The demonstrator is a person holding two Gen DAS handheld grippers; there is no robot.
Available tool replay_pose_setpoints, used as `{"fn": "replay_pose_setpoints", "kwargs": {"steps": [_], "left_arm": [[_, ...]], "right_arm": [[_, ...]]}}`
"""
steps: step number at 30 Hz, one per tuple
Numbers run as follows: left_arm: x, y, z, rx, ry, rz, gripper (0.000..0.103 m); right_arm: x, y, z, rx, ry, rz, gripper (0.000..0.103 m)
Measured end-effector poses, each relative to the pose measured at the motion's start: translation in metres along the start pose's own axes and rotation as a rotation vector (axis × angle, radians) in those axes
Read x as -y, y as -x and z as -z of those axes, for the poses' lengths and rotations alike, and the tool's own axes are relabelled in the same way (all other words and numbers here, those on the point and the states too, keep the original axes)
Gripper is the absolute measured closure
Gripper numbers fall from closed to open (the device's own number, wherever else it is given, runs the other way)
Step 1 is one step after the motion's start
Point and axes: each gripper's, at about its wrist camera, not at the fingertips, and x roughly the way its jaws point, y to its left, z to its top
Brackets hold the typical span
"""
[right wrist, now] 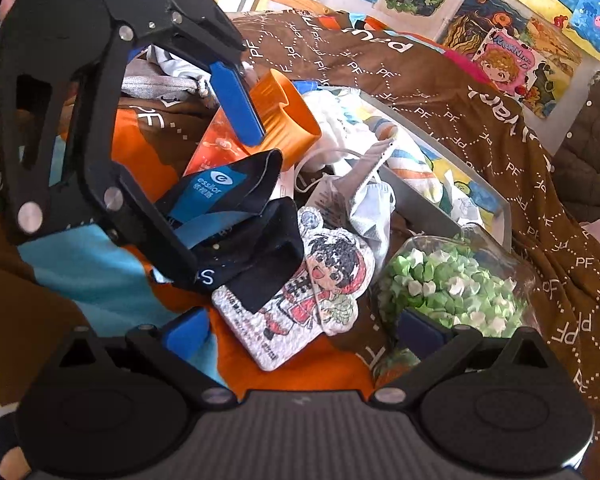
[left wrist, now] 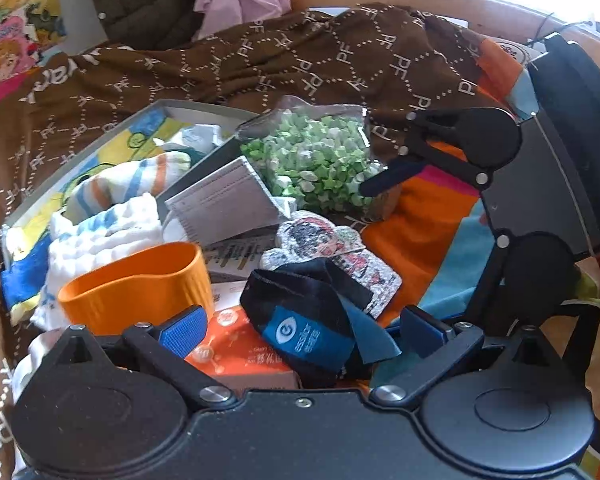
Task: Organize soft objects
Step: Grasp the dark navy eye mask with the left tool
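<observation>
From my left gripper [left wrist: 300,330], its jaws spread wide, I see a dark blue cloth [left wrist: 312,320] lying between the fingers, an orange cup [left wrist: 140,284] just left, a cartoon patch [left wrist: 332,248] behind, and the right gripper [left wrist: 392,168] over a bag of green stars [left wrist: 316,156].

A brown bedspread [left wrist: 260,64] printed with white dotted diamonds and "PF" letters covers the bed, with orange and light blue patches. An orange ribbed cup [left wrist: 140,284] sits beside white cloths striped in blue and orange [left wrist: 112,216]. A black pouch with a blue label [left wrist: 312,320] overlaps a white cartoon-figure patch [right wrist: 300,292] drawn in red and black. A clear bag holds green and white paper stars [left wrist: 320,156]. A grey face mask [left wrist: 224,200] lies near. The black grippers carry blue fingers [left wrist: 184,330].
</observation>
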Motion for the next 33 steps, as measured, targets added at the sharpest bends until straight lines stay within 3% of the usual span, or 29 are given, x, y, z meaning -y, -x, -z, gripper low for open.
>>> {"fn": "replay_pose_setpoints", "kwargs": {"steps": [10,16,22,28,30,33], "left_arm": [[0.004,-0.009,-0.01,-0.053,-0.086,0.068,0.016],[-0.002,-0.012,-0.012,-0.083,-0.073,0.084,0.027],[-0.002,-0.011,-0.012,-0.081,-0.051,0.08,0.04],[0.0,-0.009,-0.014,-0.089,-0.052,0.072,0.063],[0.0,-0.008,-0.014,-0.092,-0.043,0.083,0.075],[0.001,-0.009,-0.011,-0.109,-0.016,0.094,0.083]], "right_arm": [[0.005,-0.009,-0.001,0.008,-0.001,-0.043,0.01],[0.003,-0.008,-0.001,0.007,-0.007,-0.06,0.019],[0.001,-0.006,0.0,0.01,-0.006,-0.059,0.019],[0.0,-0.004,0.0,0.012,-0.001,-0.056,0.02],[-0.001,-0.002,0.0,0.009,0.006,-0.051,0.02],[-0.002,0.003,0.0,0.011,0.019,-0.042,0.02]]}}
